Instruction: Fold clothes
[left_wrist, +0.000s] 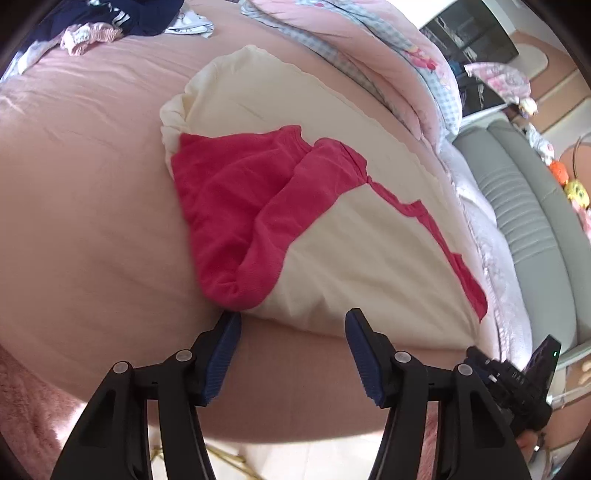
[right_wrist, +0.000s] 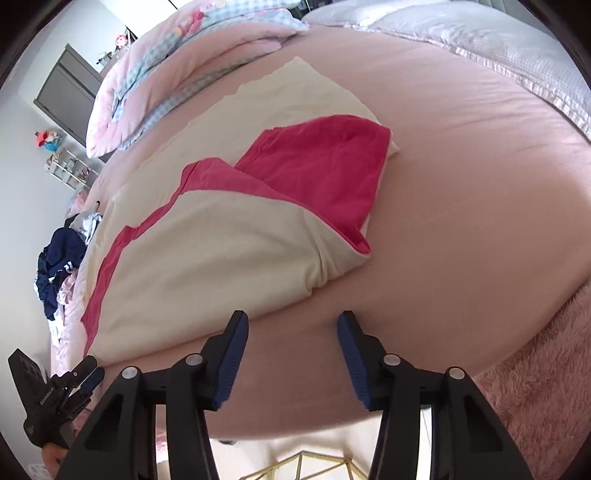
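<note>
A cream top (left_wrist: 351, 251) with bright pink sleeves lies flat on the pink bed sheet (left_wrist: 92, 221). One pink sleeve (left_wrist: 236, 199) is folded across the top's body. My left gripper (left_wrist: 291, 315) stands open at the garment's near edge, one fingertip (left_wrist: 231, 321) right by the sleeve's end, with only sheet between the pads. In the right wrist view the same top (right_wrist: 221, 251) and its folded sleeve (right_wrist: 325, 166) lie ahead. My right gripper (right_wrist: 292, 314) is open just short of the cream hem, holding nothing.
A heap of dark blue and pale clothes (right_wrist: 59, 258) lies at the bed's far side. A folded pink and blue-check quilt (right_wrist: 166, 74) sits beyond the top. A fluffy pink blanket (right_wrist: 535, 369) covers the near edge. A gold wire frame (right_wrist: 303, 465) is on the floor below.
</note>
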